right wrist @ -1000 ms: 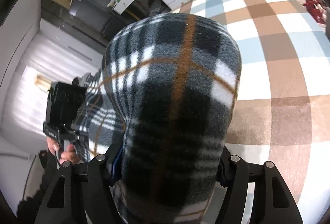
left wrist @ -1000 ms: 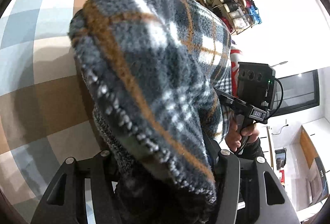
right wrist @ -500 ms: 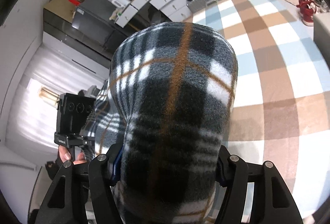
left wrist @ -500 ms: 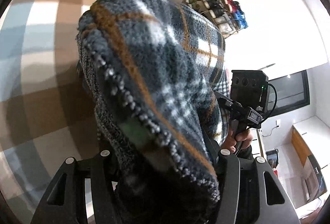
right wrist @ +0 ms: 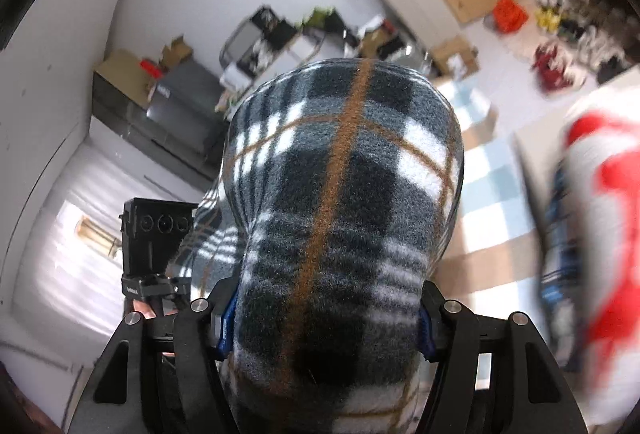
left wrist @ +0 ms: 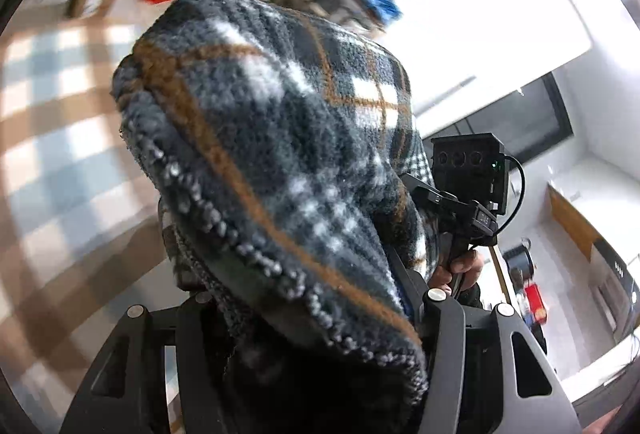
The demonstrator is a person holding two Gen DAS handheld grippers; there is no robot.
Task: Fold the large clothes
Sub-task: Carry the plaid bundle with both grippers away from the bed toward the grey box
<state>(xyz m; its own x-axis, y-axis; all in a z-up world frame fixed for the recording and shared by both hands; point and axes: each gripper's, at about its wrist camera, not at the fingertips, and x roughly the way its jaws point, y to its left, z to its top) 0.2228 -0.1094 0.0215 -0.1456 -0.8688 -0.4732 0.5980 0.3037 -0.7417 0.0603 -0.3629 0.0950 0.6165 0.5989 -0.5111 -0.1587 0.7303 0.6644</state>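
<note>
Left tongs [left wrist: 320, 318] clamped on the plaid fleece garment [left wrist: 280, 154], stitched hem edge facing the camera. Right tongs [right wrist: 324, 318] clamped on another bunched part. Garment hangs above the checkered floor [left wrist: 60, 138], open room beneath.

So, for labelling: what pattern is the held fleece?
Fleece: dark grey-and-white plaid with brown lines; clearest in right wrist view.

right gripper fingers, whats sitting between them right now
A thick bunch of the plaid fleece garment fills the gap of the right gripper from finger to finger, seen in the right wrist view; the blue pads press its sides.
</note>
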